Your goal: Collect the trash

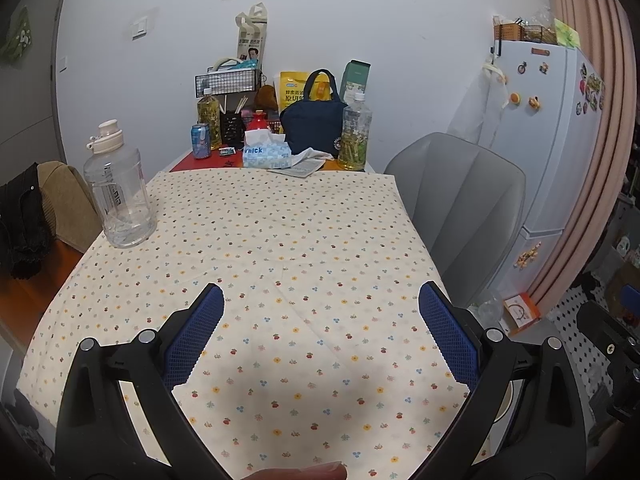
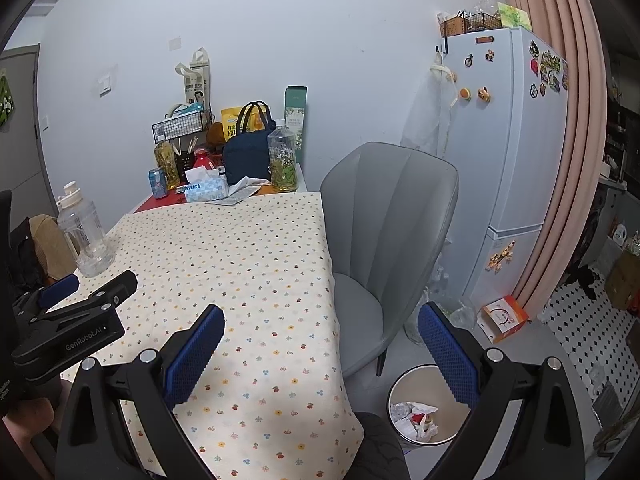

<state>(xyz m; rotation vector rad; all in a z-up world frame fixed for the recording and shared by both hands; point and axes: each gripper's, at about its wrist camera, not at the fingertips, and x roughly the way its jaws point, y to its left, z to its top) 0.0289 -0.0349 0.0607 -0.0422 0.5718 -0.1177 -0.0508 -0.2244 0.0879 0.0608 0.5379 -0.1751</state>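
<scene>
Two handheld tools are hovering over a tabletop (image 1: pixel 280 240) covered by a cream cloth with small flower prints. The left tool (image 1: pixel 320 300) is spreading its blue-padded fingers wide, holding nothing and touching nothing, above the bare middle of the cloth. The right tool (image 2: pixel 320 320) is likewise standing wide apart and empty, pointing over the tabletop's right edge, with a grey chair (image 2: pixel 388 240) just beyond it.

On the floor beside the chair, a round bin (image 2: pixel 400 396) is already holding crumpled white wrappers and a red scrap. No loose trash is showing on the near part of the cloth, so the collecting step seems finished here or paused between pickups. Any remaining candidates are lying at the far end: a blue can (image 1: pixel 201 141), a crumpled white cloth or paper (image 1: pixel 310 158) by a tissue box (image 1: pixel 266 156), and a large clear jug (image 1: pixel 118 192) at the left edge. The next move would call for reaching forward.
</scene>
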